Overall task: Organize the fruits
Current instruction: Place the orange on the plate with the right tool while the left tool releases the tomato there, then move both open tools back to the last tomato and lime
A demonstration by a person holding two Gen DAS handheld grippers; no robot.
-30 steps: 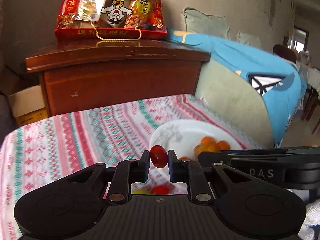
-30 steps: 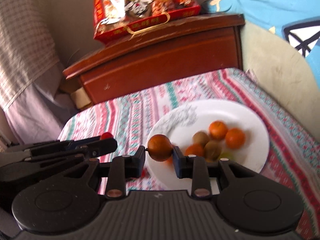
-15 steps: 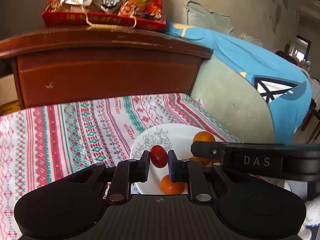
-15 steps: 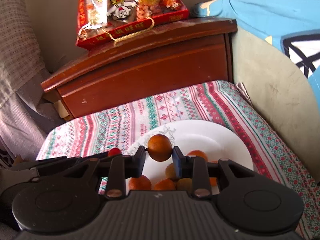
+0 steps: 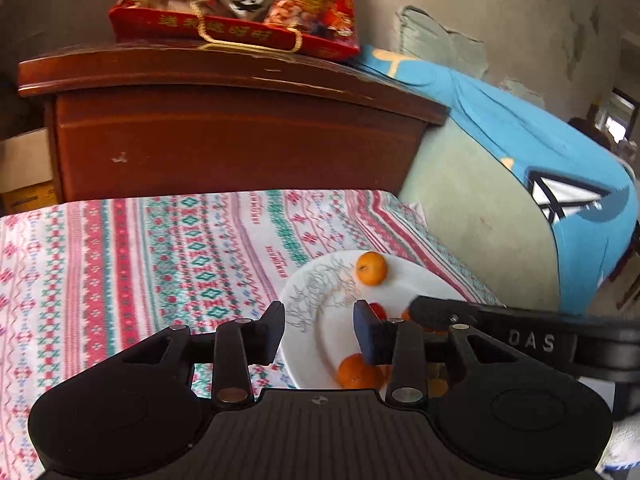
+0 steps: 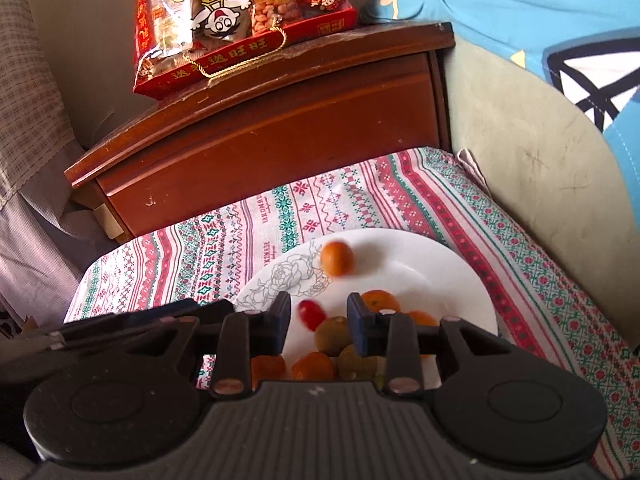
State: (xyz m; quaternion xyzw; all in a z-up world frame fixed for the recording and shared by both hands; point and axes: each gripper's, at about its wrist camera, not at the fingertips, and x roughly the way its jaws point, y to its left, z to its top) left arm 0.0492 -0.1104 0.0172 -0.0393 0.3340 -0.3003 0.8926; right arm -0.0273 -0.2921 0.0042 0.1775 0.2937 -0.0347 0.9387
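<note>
Patterned red, green and white cloth (image 5: pixel 168 248) covers the worktop across the middle of both frames; behind it stands a dark wooden cabinet (image 5: pixel 224 132) with a red snack bag (image 6: pixel 236 12) on top, and a blue cover (image 5: pixel 560 168) drapes a pale green seat back at the right. White plate (image 6: pixel 432 264) with a line-drawn flower near its left rim sits on the cloth, lower centre-right in the right wrist view. Left gripper (image 5: pixel 320 320): jaws opening, fingers apart with nothing pressed between them; a small red fruit (image 6: pixel 310 314) is loose over the plate, blurred in the right wrist view, and in the left wrist view only a sliver of it shows just behind the right-hand finger (image 5: pixel 366 336). Right gripper (image 6: pixel 316 320): jaws opening, fingers parted and gripping nothing; the blurred red fruit shows in the gap, lying beyond them. One orange fruit (image 6: pixel 337 258) lies alone on the plate, upper centre, beside the flower drawing, blurred. A cluster sits at the plate's near side, partly hidden by the right gripper: more orange fruits (image 6: pixel 378 300) and brownish-green round fruits (image 6: pixel 332 334), touching one another. In the left wrist view the right gripper's black arm, lettered "DAS", crosses the lower right over the plate. In the right wrist view the left gripper's dark fingers enter from the lower left, ending at the plate's left rim.
</note>
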